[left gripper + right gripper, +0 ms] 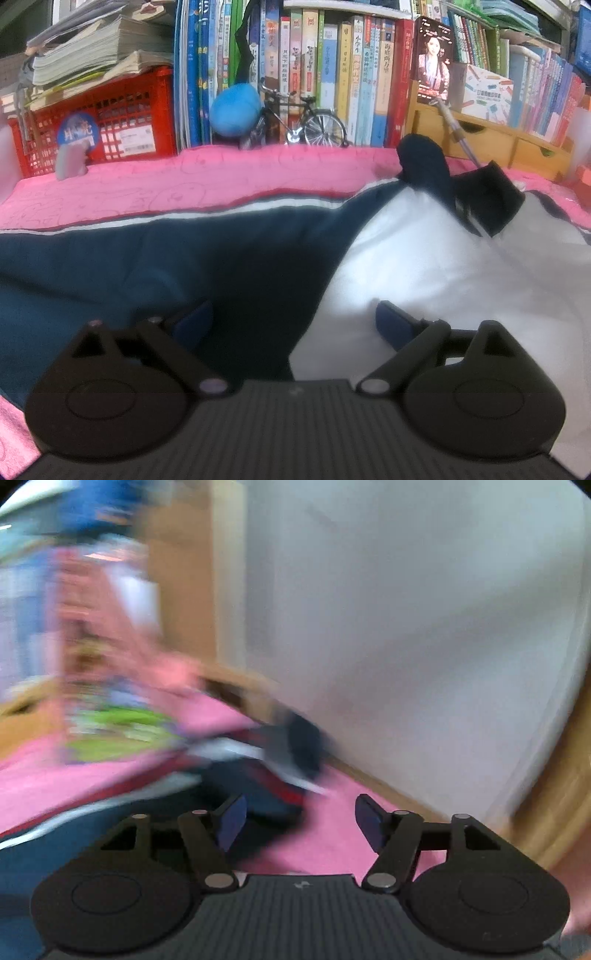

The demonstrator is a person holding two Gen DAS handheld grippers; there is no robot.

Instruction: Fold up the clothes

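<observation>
A navy and white garment [155, 266] lies spread on the pink tablecloth [184, 181], with a white panel [424, 258] on its right half. At its far right a dark navy part [424, 166] sticks up. My left gripper [293, 325] is open just above the seam between navy and white, with nothing pinched between its pads. The right wrist view is blurred. There my right gripper [301, 823] is open over the pink cloth [332, 834], and the garment's navy end with red and white stripes [266, 779] lies just ahead and to its left.
Along the back stand a red crate [122, 122] under stacked papers, a row of books [332, 74], a blue ball [234, 109], a model bicycle [303, 122] and a wooden drawer box [498, 144]. A pale wall panel [406, 627] and a wooden edge [388, 786] are to the right.
</observation>
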